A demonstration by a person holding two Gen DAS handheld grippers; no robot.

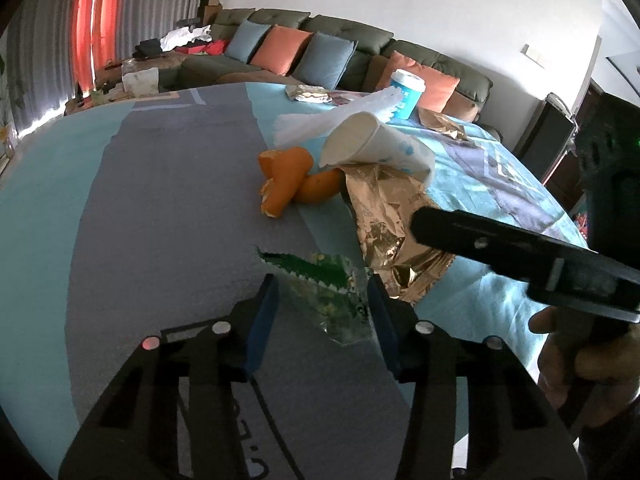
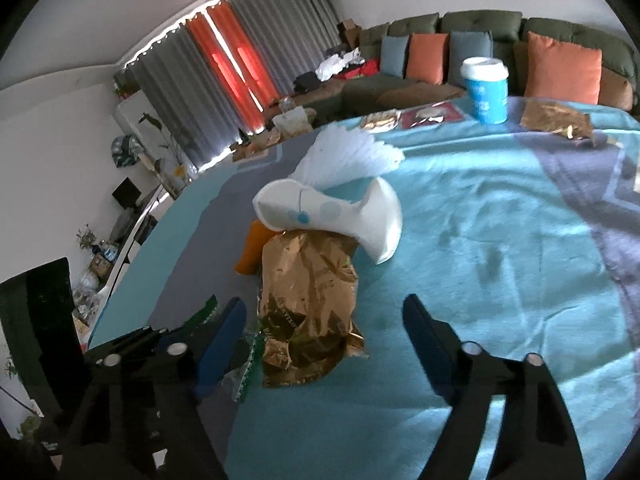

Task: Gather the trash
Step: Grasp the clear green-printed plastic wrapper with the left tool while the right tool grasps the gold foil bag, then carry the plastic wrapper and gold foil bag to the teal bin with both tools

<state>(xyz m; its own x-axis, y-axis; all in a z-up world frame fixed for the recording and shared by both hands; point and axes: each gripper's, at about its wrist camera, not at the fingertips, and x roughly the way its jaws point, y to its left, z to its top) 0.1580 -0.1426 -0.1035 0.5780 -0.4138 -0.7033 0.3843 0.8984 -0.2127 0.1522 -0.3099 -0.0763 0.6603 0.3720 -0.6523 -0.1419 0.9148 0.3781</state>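
— Two tongs on the list; how do they stand?
— Left tongs: blue pads spread apart, straddling a green-edged clear wrapper lying on the tabletop, nothing clamped. Right tongs: spread wide, holding nothing, either side of the near end of a crinkled gold foil bag.
— Surface and room?
— Tabletop covered in teal and grey cloth, lightly creased. Green sofa behind with blue and orange cushions; grey curtains with a red glow between them.
— Remaining trash?
— Crushed white paper cup on its side atop the foil bag; orange peel, curled; white pleated paper; upright blue lidded cup at the far edge; second gold wrapper beside it.
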